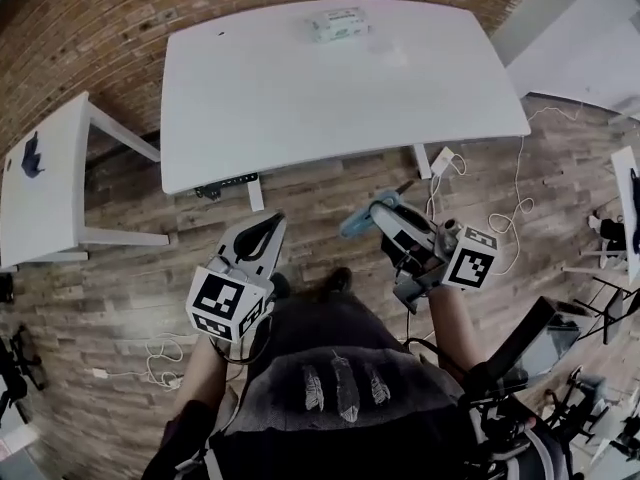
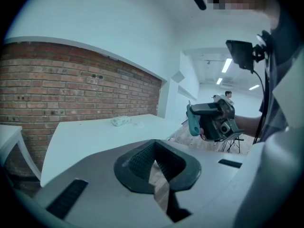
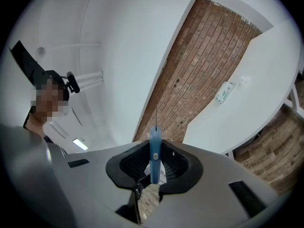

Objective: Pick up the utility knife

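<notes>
The blue utility knife (image 1: pixel 357 223) is clamped between the jaws of my right gripper (image 1: pixel 378 211), which is held in the air over the wooden floor in front of the white table (image 1: pixel 340 98). In the right gripper view the knife (image 3: pixel 155 148) stands edge-on between the pads, its thin blade pointing away from my right gripper (image 3: pixel 155 164). My left gripper (image 1: pixel 268 230) hangs beside it at the left, its jaws shut with nothing between them. The left gripper view shows its closed pads (image 2: pixel 142 158) and, further off, the knife (image 2: pixel 193 121) in the other gripper.
A small wrapped packet (image 1: pixel 337 23) lies at the far side of the white table. A second white table (image 1: pixel 40 188) stands at the left. Cables (image 1: pixel 510 218) trail over the floor at the right, more (image 1: pixel 160 363) at the lower left. Stands and chairs (image 1: pixel 590 368) crowd the right edge.
</notes>
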Motion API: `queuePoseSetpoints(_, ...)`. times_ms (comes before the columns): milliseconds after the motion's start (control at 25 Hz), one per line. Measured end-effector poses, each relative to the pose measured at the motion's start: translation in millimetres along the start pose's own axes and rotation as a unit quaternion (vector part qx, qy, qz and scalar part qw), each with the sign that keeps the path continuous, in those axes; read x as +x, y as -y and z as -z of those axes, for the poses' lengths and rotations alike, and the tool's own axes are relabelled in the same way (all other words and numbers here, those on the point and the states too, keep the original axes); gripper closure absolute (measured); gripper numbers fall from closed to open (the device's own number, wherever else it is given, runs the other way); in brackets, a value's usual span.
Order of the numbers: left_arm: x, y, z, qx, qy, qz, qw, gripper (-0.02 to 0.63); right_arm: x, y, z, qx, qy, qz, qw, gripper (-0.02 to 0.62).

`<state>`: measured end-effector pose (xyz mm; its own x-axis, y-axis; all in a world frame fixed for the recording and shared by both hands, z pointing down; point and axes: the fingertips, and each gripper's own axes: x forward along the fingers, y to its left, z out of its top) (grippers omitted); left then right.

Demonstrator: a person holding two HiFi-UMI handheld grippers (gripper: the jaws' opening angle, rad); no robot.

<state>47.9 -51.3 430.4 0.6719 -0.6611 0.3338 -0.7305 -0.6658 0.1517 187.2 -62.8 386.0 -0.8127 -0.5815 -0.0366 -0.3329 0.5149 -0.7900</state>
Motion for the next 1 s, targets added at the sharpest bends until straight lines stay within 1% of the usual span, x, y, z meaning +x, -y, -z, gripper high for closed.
queuePoseSetpoints(120,-16,-14,-13,-0.011,0.041,0.014,0.9990,0.609,14,-17,7,-0.016,0.009,0.009,1.000,0.523)
queuePoseSetpoints(200,-29,-27,-16,-0.016,0.054,0.027,0.9980,0.609,29,-29,16,-0.028,0.009,0.014,0.999,0.523)
queuePoseSetpoints(360,-49,-42,-11,-0.019,0.057,0.032,0.9977,0.609,46,-46,33,-0.032,0.005,0.023,0.999,0.523)
queuePoseSetpoints(520,-58,-50,-9,-0.037,0.067,0.055,0.9956,0.609,46,-54,38,-0.049,0.018,0.062,0.997,0.525)
queuePoseSetpoints(600,-62,-54,-7,-0.041,0.070,0.065,0.9946,0.609,49,-59,41,-0.054,0.024,0.072,0.996,0.525)
queuePoseSetpoints(800,-71,-50,-5,-0.038,0.071,0.085,0.9931,0.609,51,-70,47,-0.062,0.026,0.086,0.994,0.525)
queuePoseSetpoints(880,-75,-48,-6,-0.033,0.072,0.086,0.9932,0.609,53,-75,47,-0.066,0.023,0.086,0.994,0.525)
queuePoseSetpoints(1000,-76,-52,-8,-0.025,0.069,0.068,0.9949,0.609,58,-80,44,-0.075,0.012,0.080,0.994,0.525)
